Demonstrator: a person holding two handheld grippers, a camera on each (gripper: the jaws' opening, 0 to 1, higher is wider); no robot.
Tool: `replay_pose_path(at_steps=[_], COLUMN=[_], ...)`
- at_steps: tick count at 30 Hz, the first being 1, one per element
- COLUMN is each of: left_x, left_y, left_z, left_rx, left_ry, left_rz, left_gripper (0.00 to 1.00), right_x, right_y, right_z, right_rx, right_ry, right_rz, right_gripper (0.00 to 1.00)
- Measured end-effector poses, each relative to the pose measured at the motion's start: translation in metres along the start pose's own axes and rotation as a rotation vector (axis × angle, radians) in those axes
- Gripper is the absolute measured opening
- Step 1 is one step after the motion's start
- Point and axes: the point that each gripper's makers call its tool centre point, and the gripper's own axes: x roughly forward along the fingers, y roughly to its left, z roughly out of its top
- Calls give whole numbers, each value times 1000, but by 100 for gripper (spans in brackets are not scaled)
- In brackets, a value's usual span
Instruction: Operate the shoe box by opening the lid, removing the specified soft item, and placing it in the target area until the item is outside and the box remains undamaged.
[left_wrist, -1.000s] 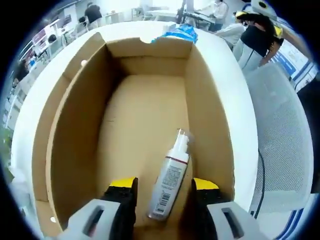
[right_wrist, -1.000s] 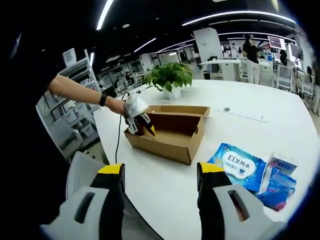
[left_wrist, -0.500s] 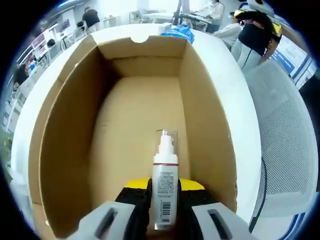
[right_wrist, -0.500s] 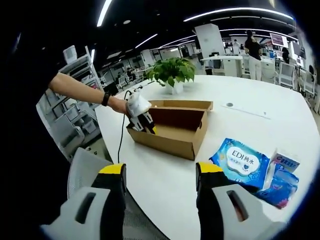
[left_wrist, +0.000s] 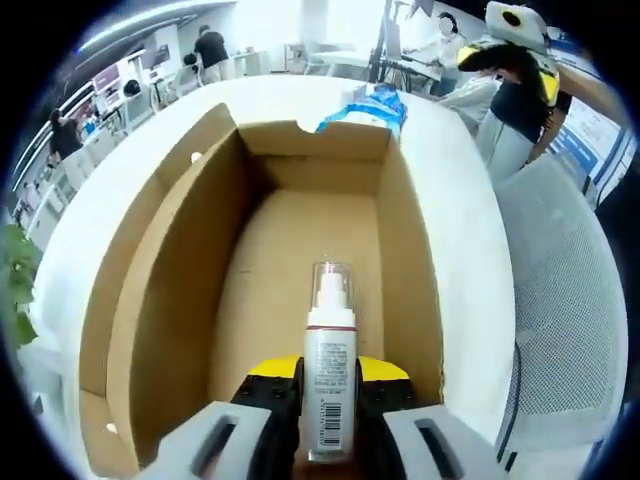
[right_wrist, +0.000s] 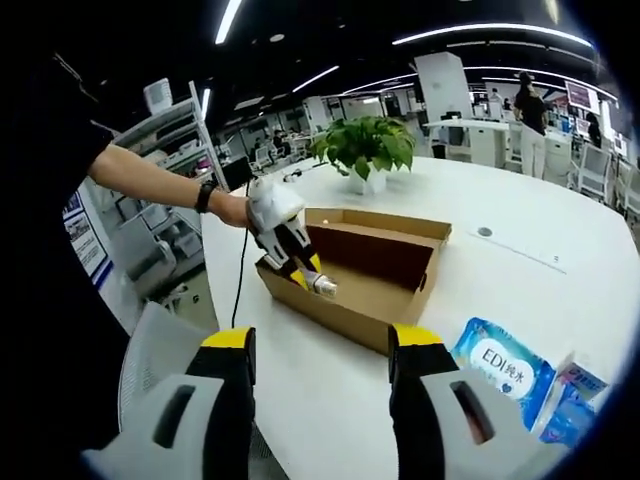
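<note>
A white spray bottle with a clear cap and a barcode label sits clamped between the yellow-tipped jaws of my left gripper, held a little above the floor of the open brown shoe box. From the right gripper view the same box lies on the white table with its lid folded back, and the left gripper holds the bottle over the box's near end. My right gripper stands open over the table edge with nothing between its fingers.
A blue tissue pack and smaller blue packets lie right of the box. A potted plant stands behind it on the white table. A mesh chair stands beside the table, and people stand at desks behind.
My left gripper closed on the bottle lying in the box, stood it in line with the jaws and lifted it off the box floor. The right gripper stayed open.
</note>
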Motion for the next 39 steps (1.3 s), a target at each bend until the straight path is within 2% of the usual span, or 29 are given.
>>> replay_pose_path(at_steps=[8, 12, 20, 23, 25, 27, 33, 39], left_x=[-27, -37, -57, -62, -64, -67, -75, -78], left_y=[2, -6, -43, -57, -65, -75, -89, -101], left_z=[39, 59, 110, 127, 135, 143, 158, 167], left_rx=[20, 92, 246, 291, 304, 311, 307, 331], left_ry=[-119, -150, -223, -241, -255, -283, -325, -338], left_rz=[26, 33, -21, -49, -72, -122, -187, -241], left_gripper=[19, 19, 19, 19, 19, 19, 19, 19], right_x=[24, 31, 34, 33, 32, 30, 22, 16], right_y=[-6, -7, -7, -4, -1, 2, 14, 24], right_z=[17, 21, 39, 41, 42, 42, 44, 46], right_rx=[-45, -73, -140, -204, -248, -263, -302, -356], right_ry=[-1, 12, -7, 8, 14, 16, 0, -10], right_rz=[27, 41, 58, 74, 85, 96, 153, 207], right_gripper=[48, 48, 47, 46, 46, 45, 36, 23])
